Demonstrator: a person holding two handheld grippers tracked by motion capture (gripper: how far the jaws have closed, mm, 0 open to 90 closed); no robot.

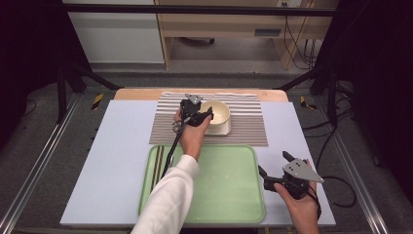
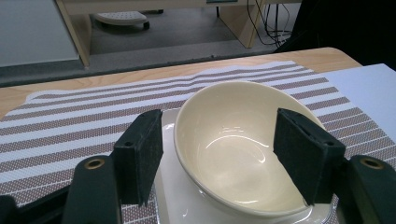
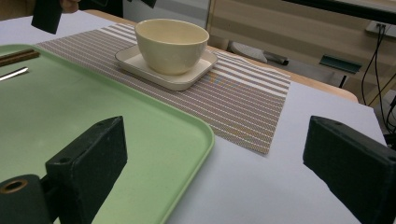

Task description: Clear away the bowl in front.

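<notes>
Covering the desk [image 1: 107,161], a green tray [image 1: 229,185] sits at six o'clock and a striped mat [image 1: 248,122] at twelve. On the mat, a cream bowl [image 1: 216,113] rests in a square saucer [image 1: 220,129]. Left hand-held gripper [image 1: 210,113], jaws apart, straddles the bowl's rim, seemingly to grasp it; right hand-held gripper [image 1: 272,163] waits spread at four o'clock.

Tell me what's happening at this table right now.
A person's left gripper is open at the cream ceramic bowl, one jaw outside the rim and one inside, not yet closed. The bowl sits on a square white plate on a striped placemat. The right gripper hovers open beside the green plastic tray.
</notes>
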